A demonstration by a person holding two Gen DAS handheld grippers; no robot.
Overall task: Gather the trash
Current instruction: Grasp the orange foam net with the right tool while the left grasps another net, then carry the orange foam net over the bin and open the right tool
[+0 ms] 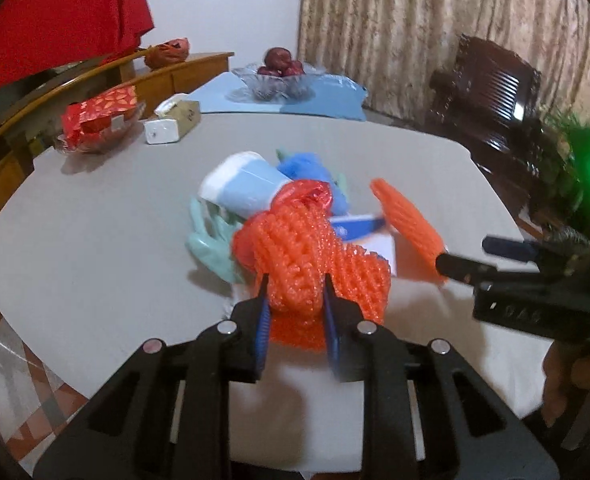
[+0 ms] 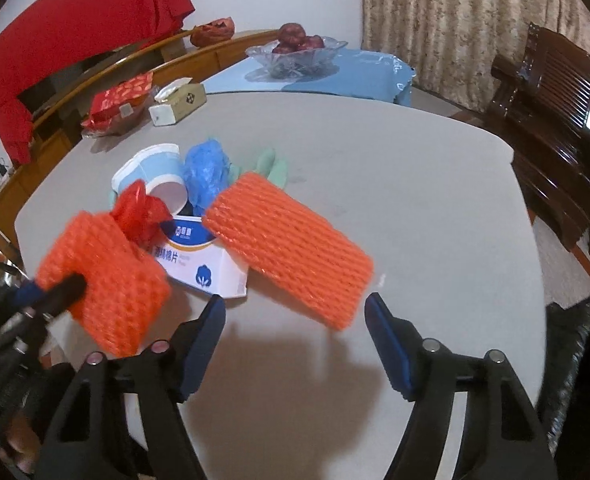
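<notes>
My left gripper [image 1: 295, 292] is shut on an orange foam net [image 1: 315, 256], also seen in the right wrist view [image 2: 107, 280], held above the grey table [image 1: 95, 220]. My right gripper [image 2: 295, 312] is open; a second orange foam net [image 2: 291, 248] sits just ahead of its jaws, tilted and apart from the pads. Behind lies a trash pile: a white and blue box [image 2: 203, 260], a paper cup [image 2: 155, 172], a red wrapper [image 2: 139, 208], a crumpled blue plastic bag [image 2: 207, 172] and a green glove [image 1: 211, 236].
A tissue box [image 2: 179, 102], a red packet in a clear tray [image 2: 115, 108] and a glass fruit bowl [image 2: 295, 52] on a blue cloth stand at the back. A dark wooden chair [image 2: 555, 120] is at the right. A wooden bench runs along the left.
</notes>
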